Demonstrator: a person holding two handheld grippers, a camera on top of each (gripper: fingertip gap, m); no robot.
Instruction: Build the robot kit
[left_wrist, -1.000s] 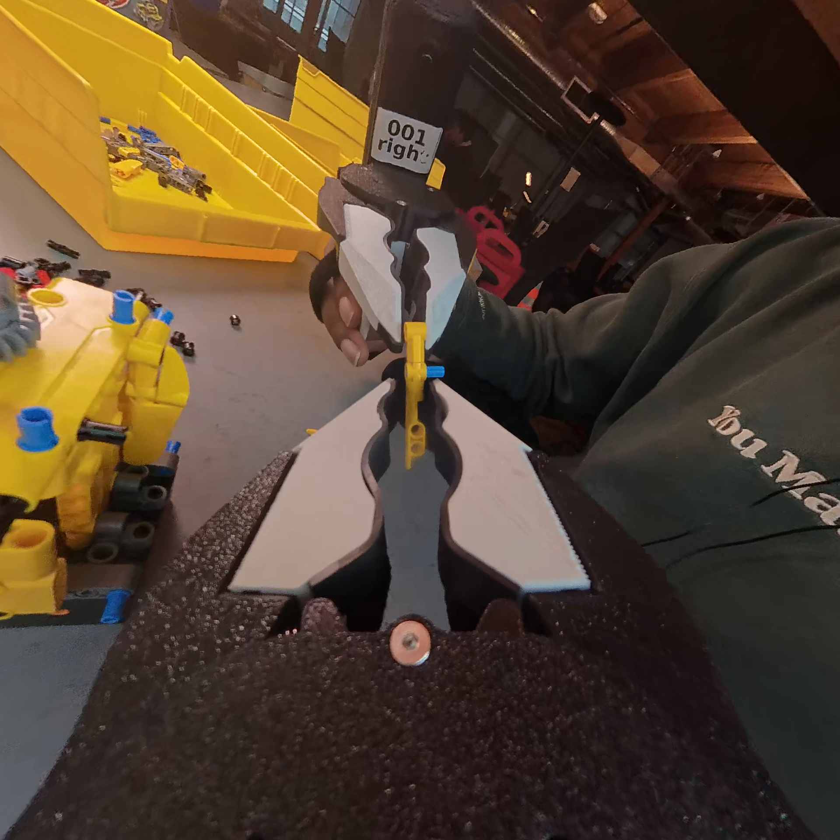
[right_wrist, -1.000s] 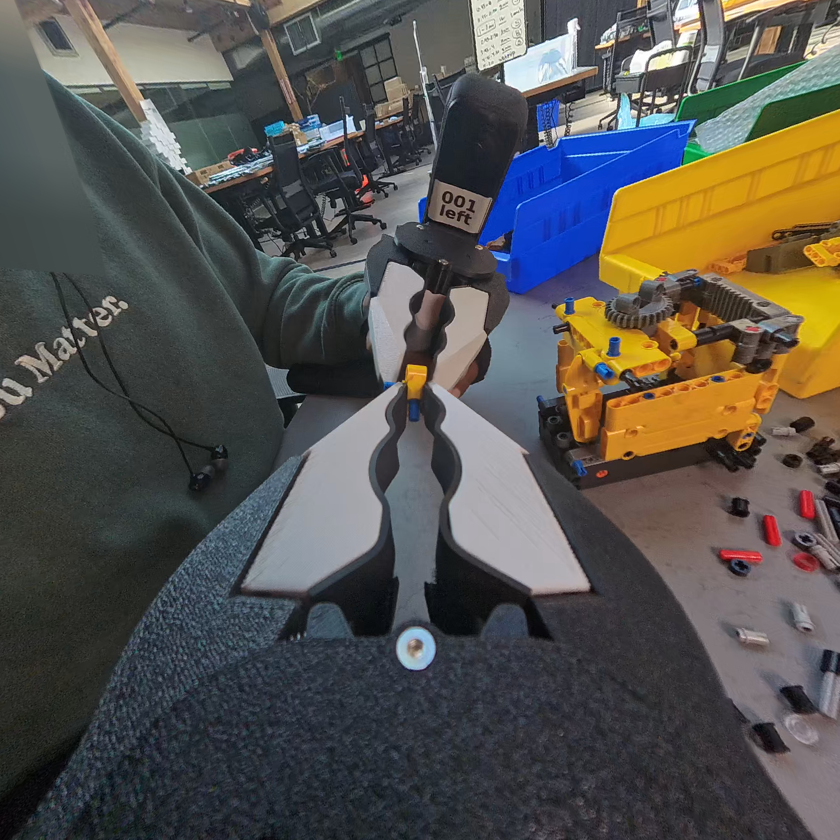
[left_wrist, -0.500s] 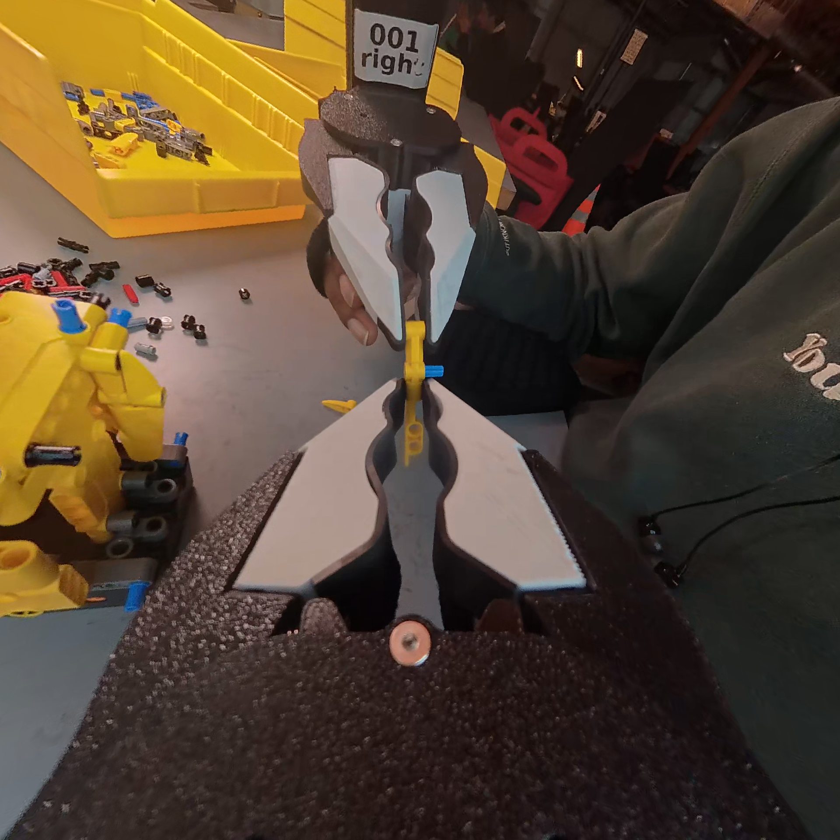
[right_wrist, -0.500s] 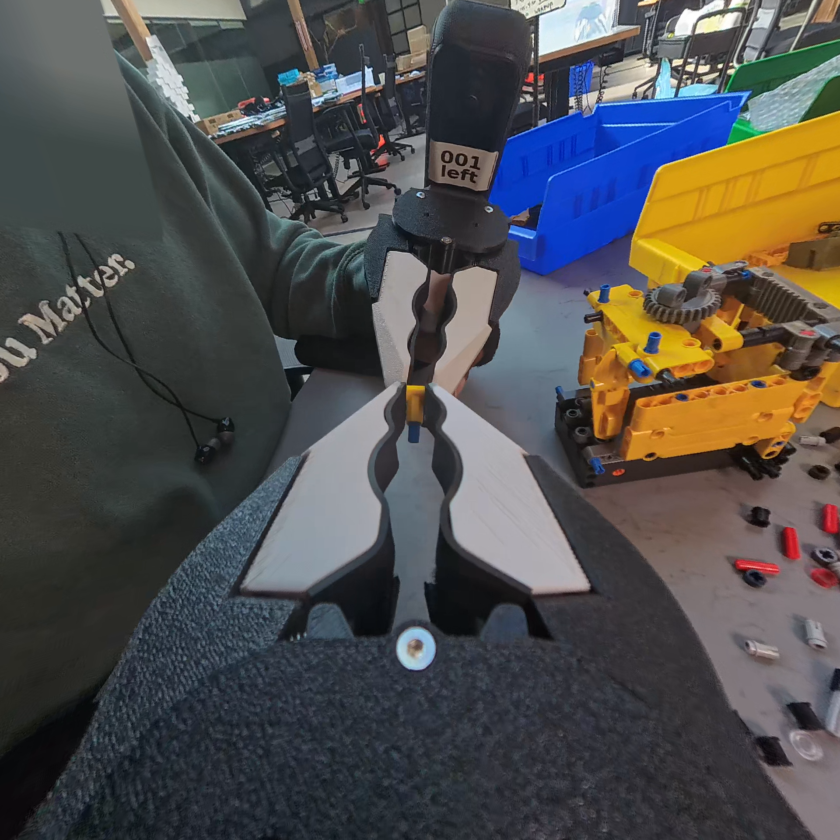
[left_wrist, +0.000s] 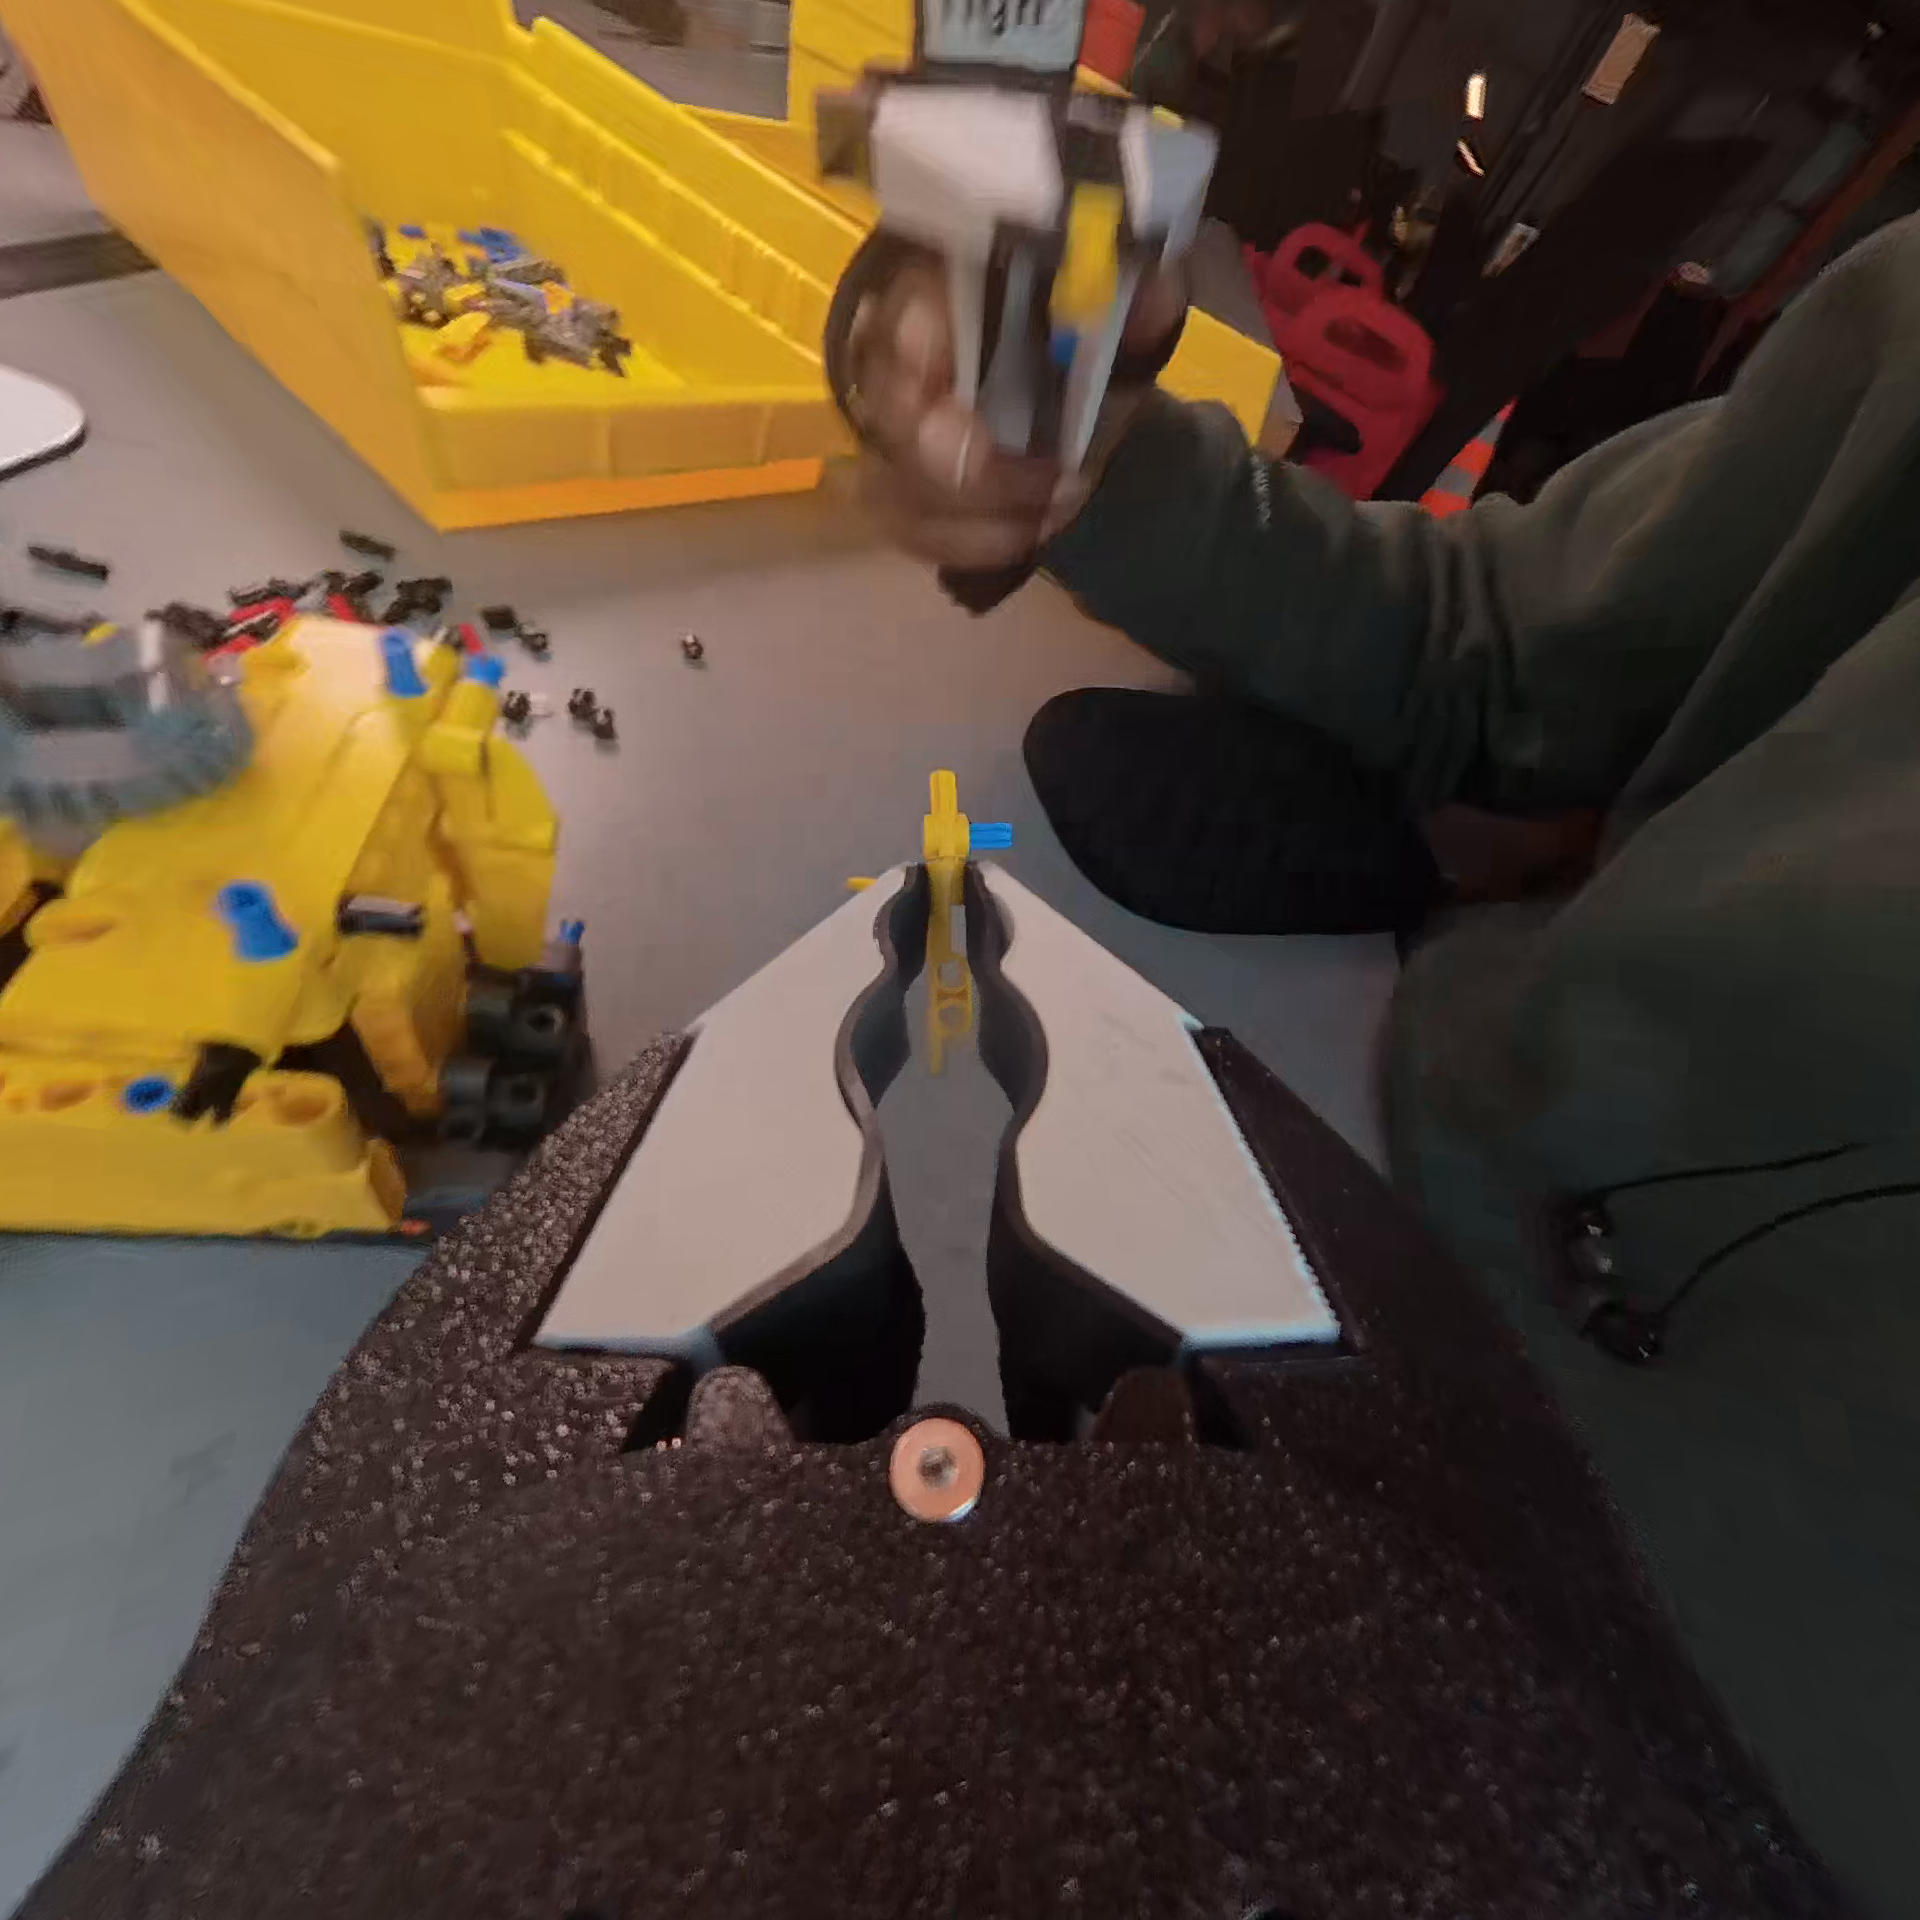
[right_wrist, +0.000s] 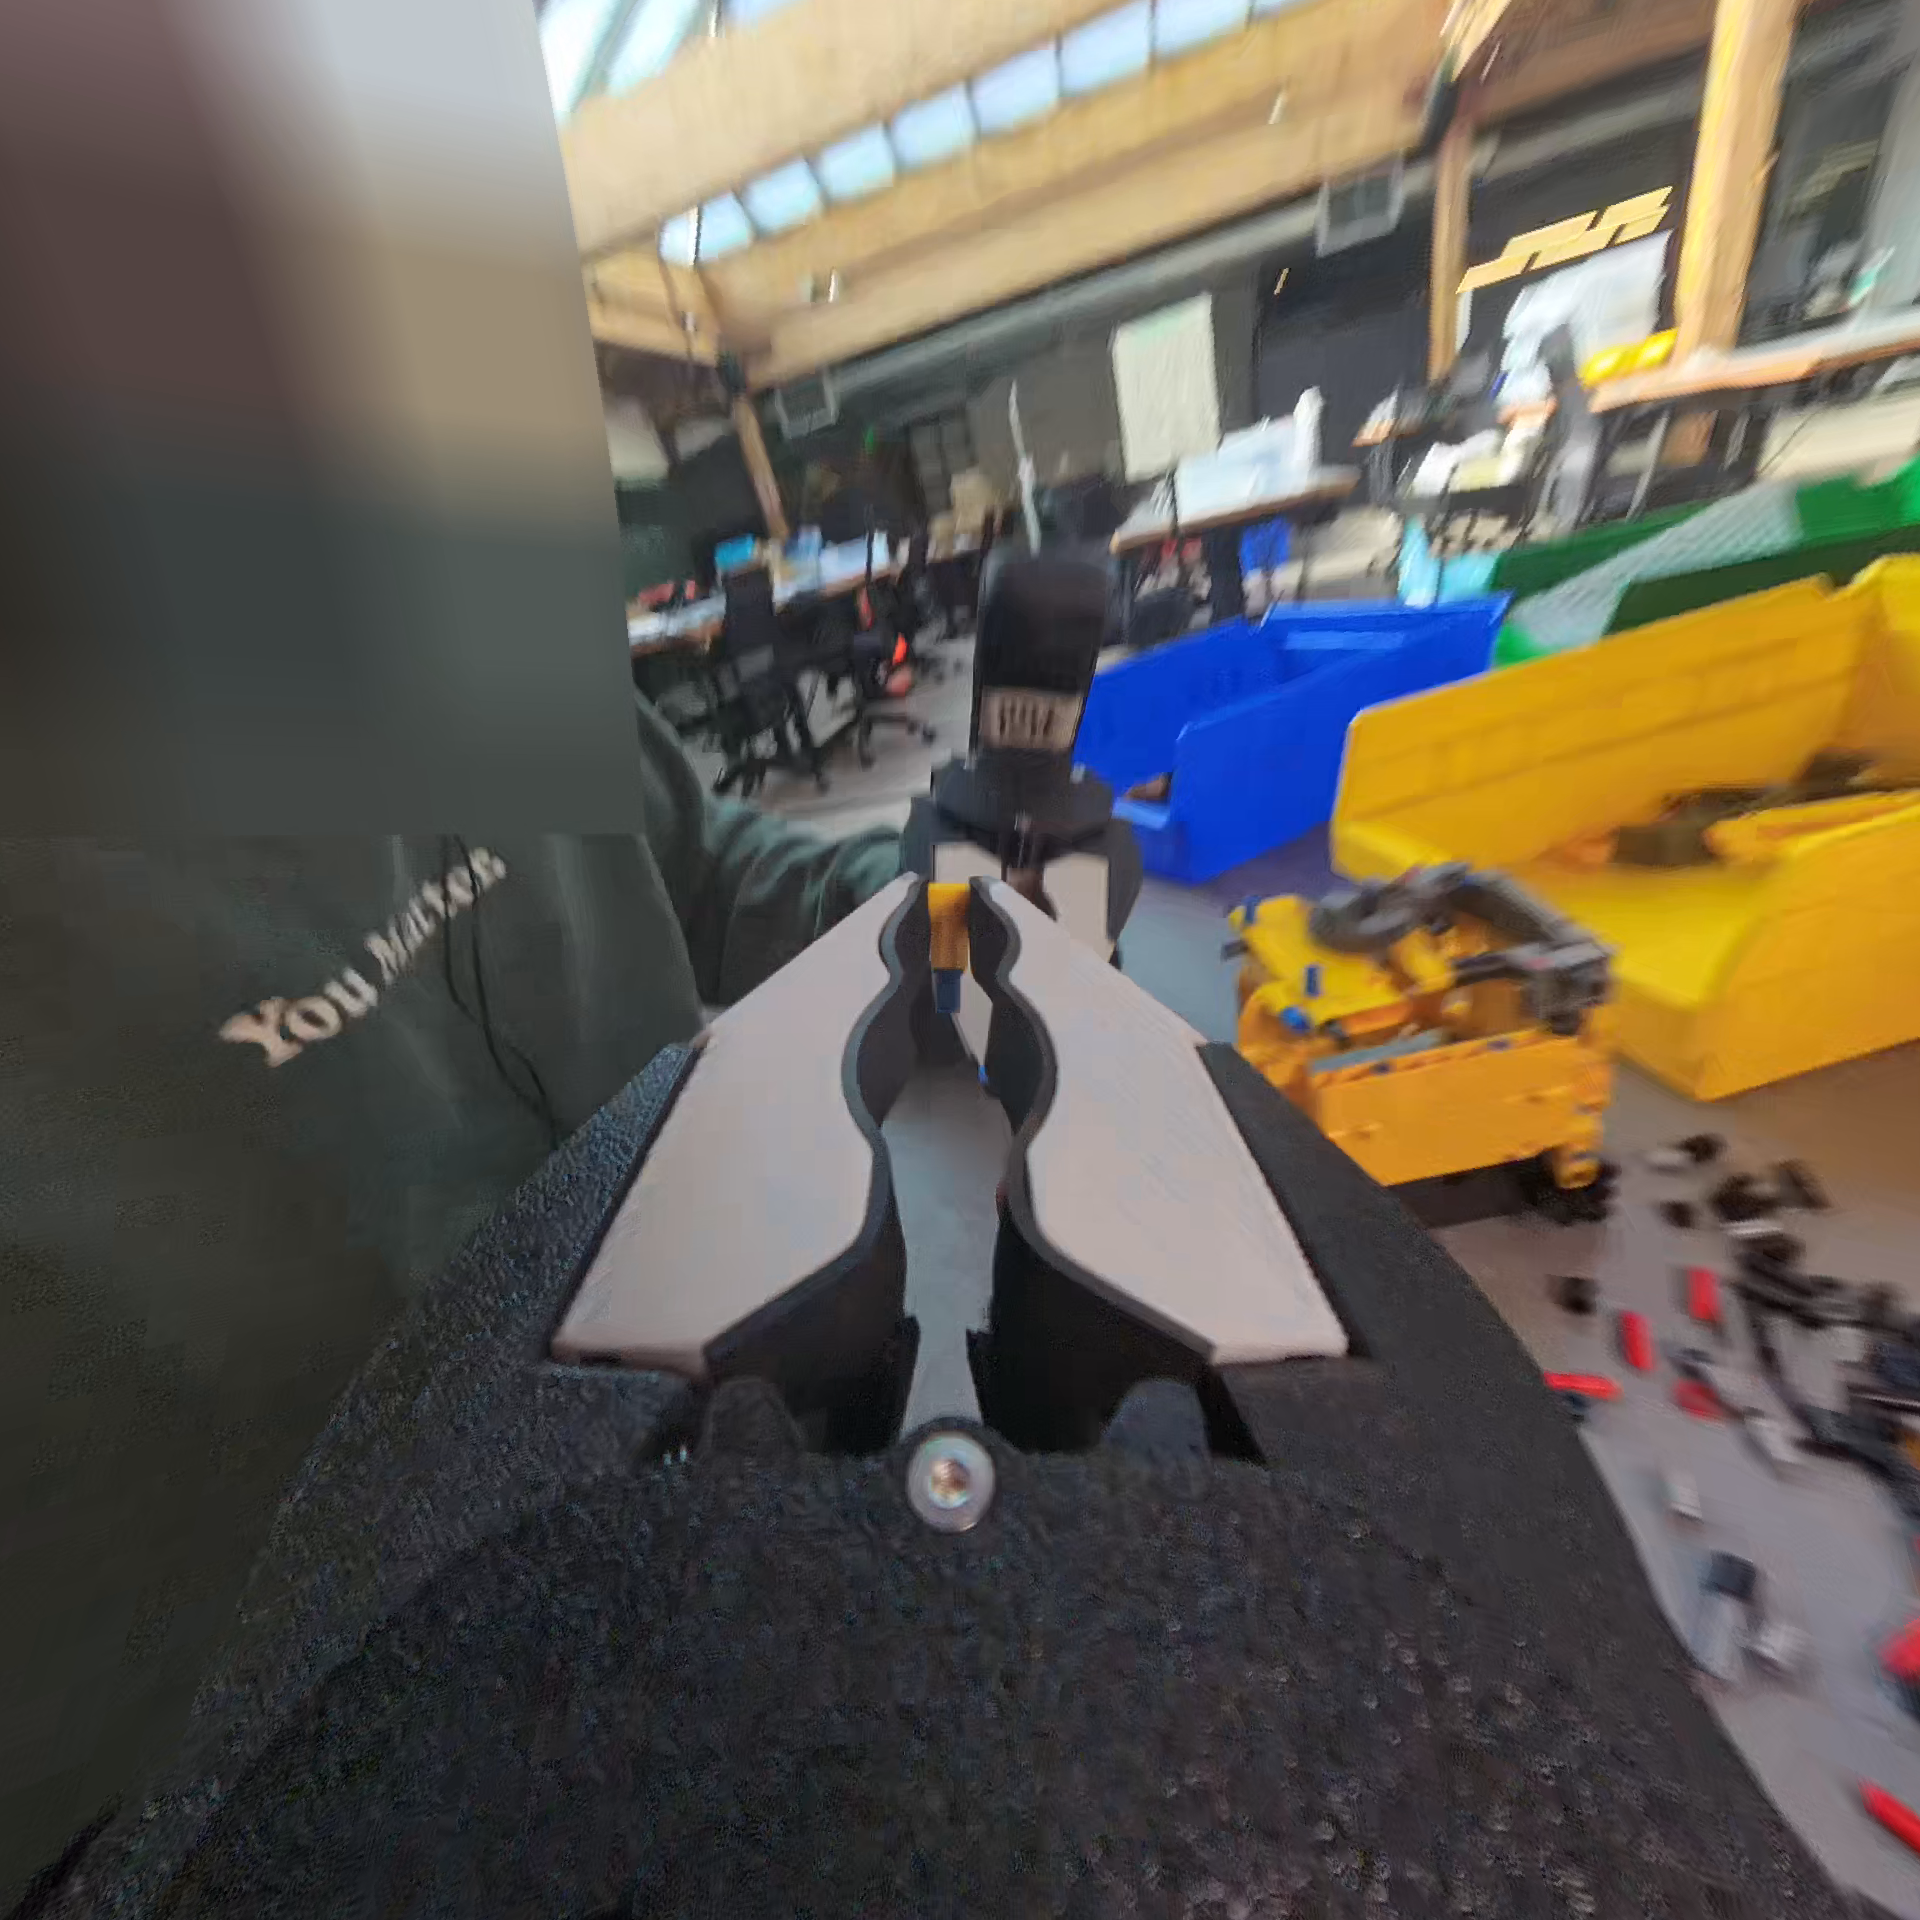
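Left wrist view shows the left gripper (left_wrist: 943, 883) pinching a thin yellow beam (left_wrist: 948, 966) with its blue pin (left_wrist: 989, 833) by the tips only, while the right gripper (right_wrist: 948, 909) is closed on a small yellow piece (right_wrist: 948, 925); either could twist loose.

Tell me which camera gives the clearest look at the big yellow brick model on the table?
The left wrist view: the yellow brick model sits close at the left, only slightly blurred, showing blue pins and a grey gear, though the frame edge crops it. The right wrist view shows the whole model farther off, smeared by motion blur.
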